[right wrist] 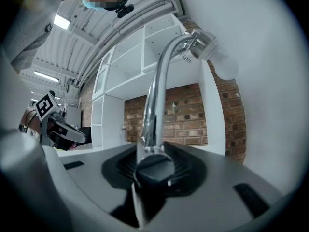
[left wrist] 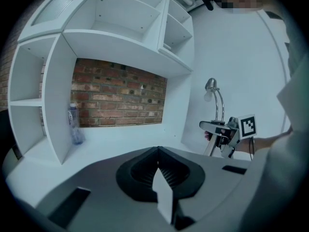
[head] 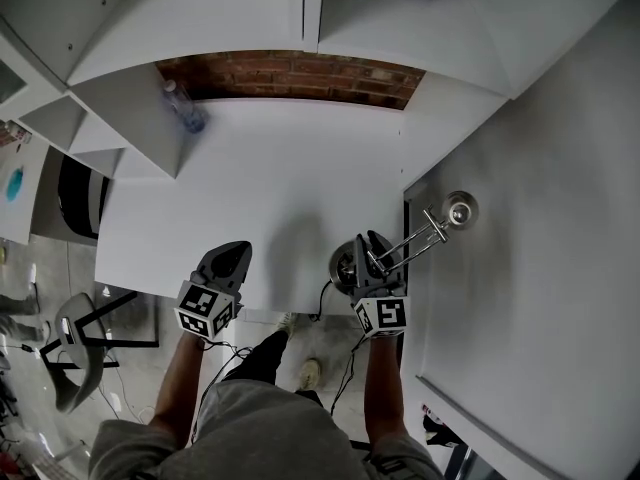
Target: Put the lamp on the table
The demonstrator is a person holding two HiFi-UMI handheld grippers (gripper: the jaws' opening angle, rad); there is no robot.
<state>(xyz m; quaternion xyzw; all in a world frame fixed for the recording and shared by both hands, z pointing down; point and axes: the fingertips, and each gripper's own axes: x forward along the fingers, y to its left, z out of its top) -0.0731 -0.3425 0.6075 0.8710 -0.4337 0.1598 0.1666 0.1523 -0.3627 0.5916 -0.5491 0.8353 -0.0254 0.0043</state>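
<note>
The fingers of your right gripper (right wrist: 153, 166) are closed on the lamp (right wrist: 155, 95), low on its chrome stem just above the dark joint at the foot, so the stem rises straight out from between them. In the head view that gripper (head: 368, 253) sits at the near right corner of the white worktop (head: 270, 188). The lamp's round base (head: 343, 265) lies just to the left of the fingers, and you cannot tell from here whether the base rests on the surface. From the fingers the stem (head: 408, 240) runs away from you and to the right. It ends in the lamp head (head: 460, 209), which lies over the white wall panel (head: 540, 268) just beside the worktop. Your left gripper view shows the long axis close to upright, the neck arching over at the top with the bulb (left wrist: 208, 95) hanging below the shade. A black cable (head: 323, 298) drops from the base past the front edge. Your left gripper (head: 228, 258) hangs over the same front edge, well apart from the lamp, its fingers closed together on nothing. Far back on the left a water bottle (head: 185, 106) stands against the white shelving unit (head: 130, 128), with the brick wall (head: 290, 76) behind. A chair (head: 75, 343) stands on the floor at your lower left.
</note>
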